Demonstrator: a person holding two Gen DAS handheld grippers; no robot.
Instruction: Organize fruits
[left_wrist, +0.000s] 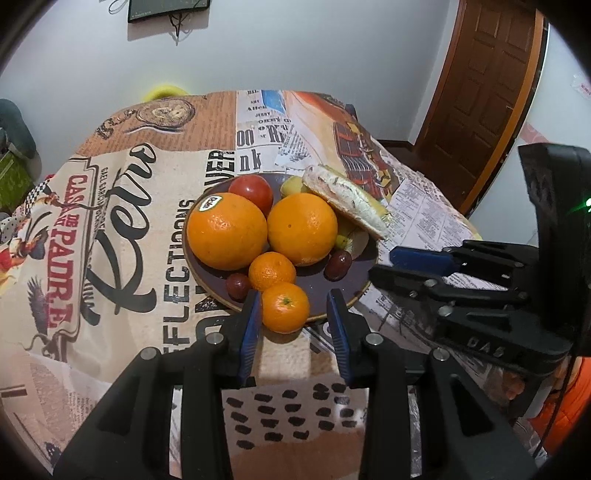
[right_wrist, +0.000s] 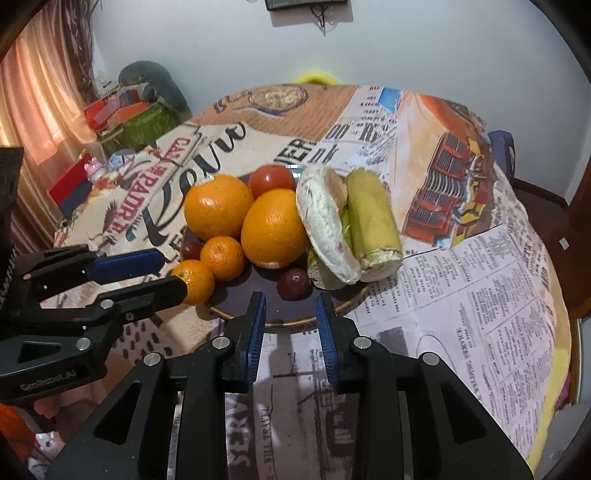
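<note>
Since every fruit already lies on the plate (left_wrist: 354, 291) at frame center, little appears left to sort. Left hand-held gripper (left_wrist: 291, 314) brackets the small orange (left_wrist: 285, 307) without a clear grip, while the right hand-held gripper (right_wrist: 290, 314) stands narrowly open, empty.

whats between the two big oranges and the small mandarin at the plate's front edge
Another small mandarin sits between them, clearest in the left wrist view.

My left gripper (left_wrist: 291, 314) and my right gripper (right_wrist: 290, 321) are both of black plastic, with ribbed blue pads (left_wrist: 250, 332) on the fingers and round silver screws (right_wrist: 220, 342) at the joints.
</note>
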